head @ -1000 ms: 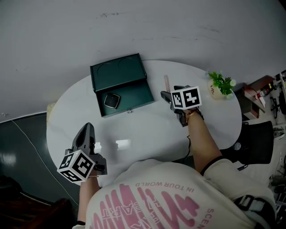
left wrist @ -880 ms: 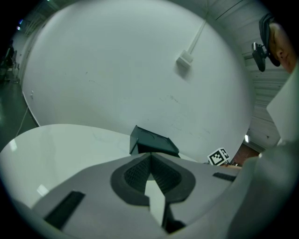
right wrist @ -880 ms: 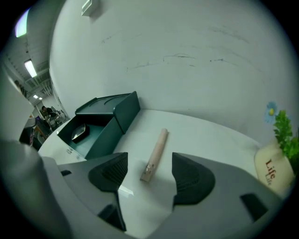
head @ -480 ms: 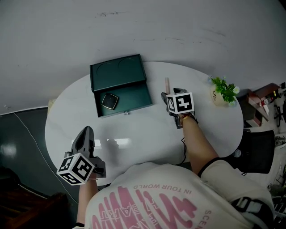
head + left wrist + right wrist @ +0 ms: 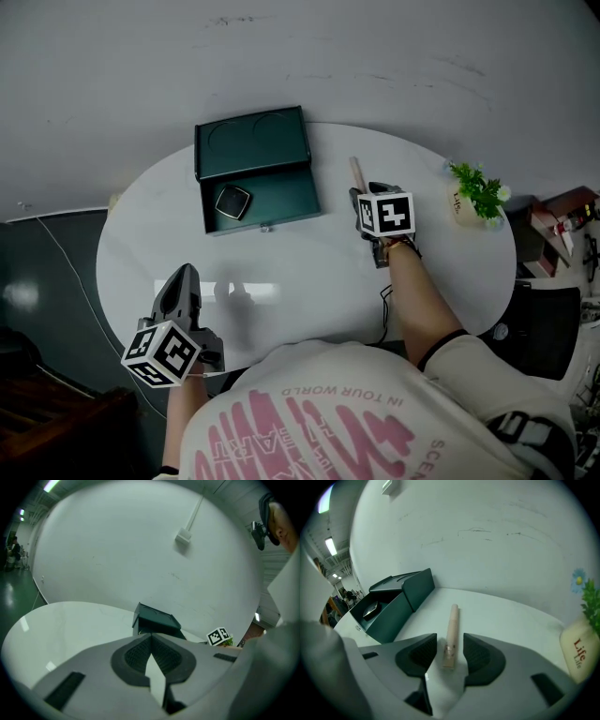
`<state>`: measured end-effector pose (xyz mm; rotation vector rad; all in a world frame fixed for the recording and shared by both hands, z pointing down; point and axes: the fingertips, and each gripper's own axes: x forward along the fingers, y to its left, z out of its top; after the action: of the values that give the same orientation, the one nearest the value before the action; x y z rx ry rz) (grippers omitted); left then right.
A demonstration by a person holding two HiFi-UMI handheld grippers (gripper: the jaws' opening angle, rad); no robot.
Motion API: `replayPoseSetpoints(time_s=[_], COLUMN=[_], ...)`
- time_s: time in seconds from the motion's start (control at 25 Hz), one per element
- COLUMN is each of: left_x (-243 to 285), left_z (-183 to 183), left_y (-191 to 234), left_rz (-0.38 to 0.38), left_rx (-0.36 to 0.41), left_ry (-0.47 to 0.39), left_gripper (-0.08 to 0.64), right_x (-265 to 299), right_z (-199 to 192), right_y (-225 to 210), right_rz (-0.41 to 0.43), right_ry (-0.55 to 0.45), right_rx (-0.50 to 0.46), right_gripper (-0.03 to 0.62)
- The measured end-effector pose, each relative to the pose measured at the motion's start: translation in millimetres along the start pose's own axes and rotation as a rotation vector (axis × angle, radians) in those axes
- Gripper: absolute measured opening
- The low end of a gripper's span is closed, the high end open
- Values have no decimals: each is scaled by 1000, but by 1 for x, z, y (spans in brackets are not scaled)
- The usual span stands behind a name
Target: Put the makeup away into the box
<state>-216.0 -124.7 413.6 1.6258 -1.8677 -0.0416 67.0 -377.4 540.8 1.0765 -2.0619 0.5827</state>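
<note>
We hold a grey two-jaw right gripper [image 5: 449, 644] tilted down over a white oval table [image 5: 309, 272]. Its dark ribbed pads straddle the near end of a slim beige makeup tube [image 5: 452, 620] that lies flat on the table and points away from the gripper. The jaws have just been closing around it, yet a thin gap still shows on each side of the tube, so the pads are not pressing on it.

Ahead of this gripper and off to its left sits an open dark green rectangular box [image 5: 281, 195], its lid leaning back. Inside the box, towards its far left side from the gripper, lies a small dark square compact with a shiny top [image 5: 232, 202]. To the right of the gripper stands a small green plant in a cream pot [image 5: 478, 192].

Our left gripper [image 5: 150, 637] hangs near the table's near edge, well apart from the box. Its jaws are pressed together with nothing between them.
</note>
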Motion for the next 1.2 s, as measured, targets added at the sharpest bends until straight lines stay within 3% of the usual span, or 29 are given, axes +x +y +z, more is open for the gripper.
replayPoseSetpoints(time_s=[0.16, 0.28, 0.76, 1.2], left_x=[-8, -14, -22, -21], left_z=[-6, -13, -23, -18], left_y=[-1, -1, -4, -8], left_rz=[19, 29, 20, -40], left_rx=[-9, -18, -27, -14], left_ry=[-6, -9, -12, -24], left_gripper=[3, 3, 3, 3], right_x=[0, -1, -9, -27], right_z=[0, -1, -11, -16], right_y=[-2, 0, -6, 10], right_rz=[3, 17, 22, 42], right_ry=[-11, -10, -13, -43], right_rx=[-3, 7, 90, 144], right_gripper=[156, 74, 69, 67])
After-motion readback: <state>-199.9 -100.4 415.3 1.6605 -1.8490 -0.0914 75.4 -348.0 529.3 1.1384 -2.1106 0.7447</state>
